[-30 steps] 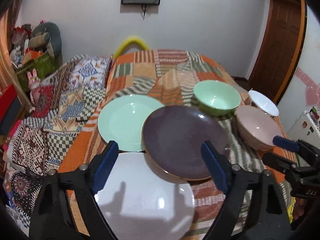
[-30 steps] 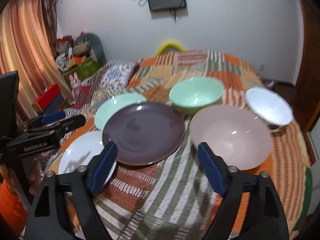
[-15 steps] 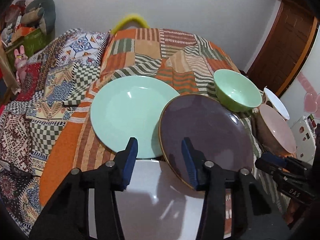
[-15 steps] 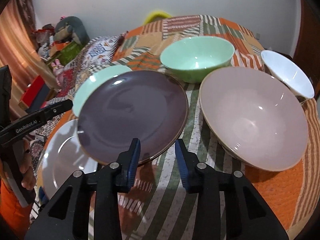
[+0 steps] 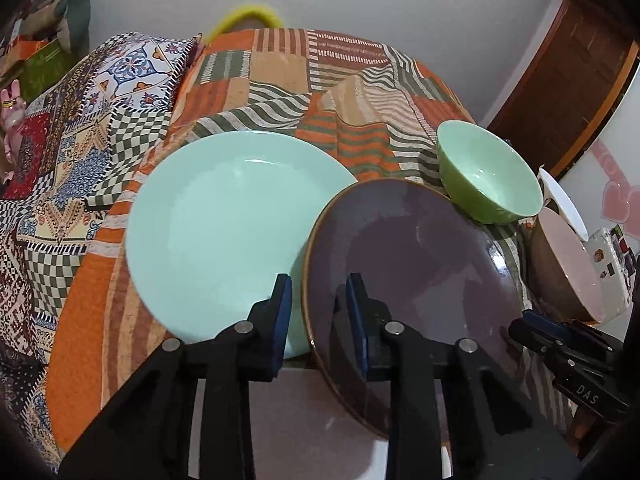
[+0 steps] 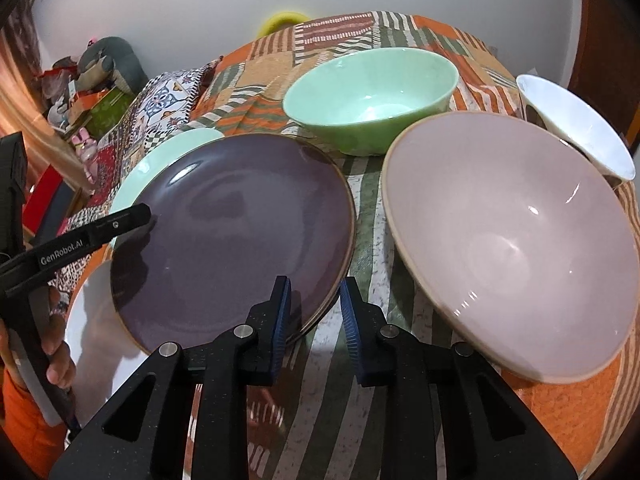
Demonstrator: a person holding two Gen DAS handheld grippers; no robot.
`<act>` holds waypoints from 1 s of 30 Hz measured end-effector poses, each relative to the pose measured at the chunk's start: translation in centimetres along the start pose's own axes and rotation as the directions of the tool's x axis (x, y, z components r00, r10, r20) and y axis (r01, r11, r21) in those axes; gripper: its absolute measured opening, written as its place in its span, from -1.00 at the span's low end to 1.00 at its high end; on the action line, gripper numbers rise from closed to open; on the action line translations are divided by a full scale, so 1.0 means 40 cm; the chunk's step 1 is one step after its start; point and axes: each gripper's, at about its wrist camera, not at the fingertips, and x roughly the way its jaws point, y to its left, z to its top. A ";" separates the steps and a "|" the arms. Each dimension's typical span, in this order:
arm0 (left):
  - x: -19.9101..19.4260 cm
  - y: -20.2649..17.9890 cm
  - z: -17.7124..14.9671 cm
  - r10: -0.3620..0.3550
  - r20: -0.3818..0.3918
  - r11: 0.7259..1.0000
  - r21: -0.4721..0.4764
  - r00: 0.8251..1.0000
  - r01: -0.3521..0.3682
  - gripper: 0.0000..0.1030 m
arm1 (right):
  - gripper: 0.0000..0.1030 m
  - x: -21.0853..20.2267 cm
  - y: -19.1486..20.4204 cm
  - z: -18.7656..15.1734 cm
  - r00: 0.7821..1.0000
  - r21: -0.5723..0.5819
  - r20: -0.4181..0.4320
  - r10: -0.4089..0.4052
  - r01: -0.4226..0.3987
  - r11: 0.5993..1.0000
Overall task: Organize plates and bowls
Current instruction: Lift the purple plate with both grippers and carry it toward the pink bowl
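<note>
A purple plate (image 5: pixel 420 264) (image 6: pixel 240 232) lies with its edges on a mint plate (image 5: pixel 224 228) (image 6: pixel 160 156) and a white plate (image 5: pixel 320 420) (image 6: pixel 92 320). My left gripper (image 5: pixel 316 284) (image 6: pixel 140 214) straddles the purple plate's left rim. Its jaws are closing, and the pads do not visibly press. My right gripper (image 6: pixel 314 284) (image 5: pixel 520 326) straddles the same plate's near right rim, also closing, with a sliver of gap at the rim. To the right stand a green bowl (image 5: pixel 488 172) (image 6: pixel 372 92), a pink bowl (image 6: pixel 512 240) (image 5: pixel 568 264) and a white bowl (image 6: pixel 576 128) (image 5: pixel 560 200).
The dishes sit on a table under an orange striped patchwork cloth (image 5: pixel 280 68) (image 6: pixel 400 320). A quilted bed (image 5: pixel 60 160) lies to the left, and a wooden door (image 5: pixel 580 80) stands at the right. A hand (image 6: pixel 56 356) holds the left gripper.
Both grippers came down and forward to the purple plate and narrowed from wide open to a small gap around its rim. The dishes have not shifted.
</note>
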 end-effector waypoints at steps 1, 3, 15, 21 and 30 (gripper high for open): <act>0.006 0.001 0.002 -0.001 -0.009 1.000 0.002 1.000 0.001 -0.54 | -0.55 0.003 0.000 0.000 1.000 0.004 -0.003 0.000 0.000 1.000; 0.008 0.001 0.003 -0.003 -0.010 1.000 0.005 1.000 0.003 -0.56 | -0.55 0.007 0.002 0.000 1.000 0.003 -0.008 -0.004 0.004 1.000; -0.012 -0.001 -0.004 0.029 -0.014 0.999 0.036 0.999 -0.028 -0.56 | -0.55 0.017 -0.001 0.009 1.000 0.021 -0.018 0.007 -0.006 1.000; -0.046 -0.019 -0.027 0.052 -0.010 0.997 0.053 0.999 -0.051 -0.56 | -0.59 -0.002 -0.005 0.001 0.999 0.020 -0.027 0.044 -0.043 0.999; -0.111 -0.048 -0.084 0.069 0.004 0.996 0.057 0.998 -0.069 -0.55 | -0.61 -0.046 -0.002 -0.011 0.998 -0.011 -0.014 0.062 -0.062 0.998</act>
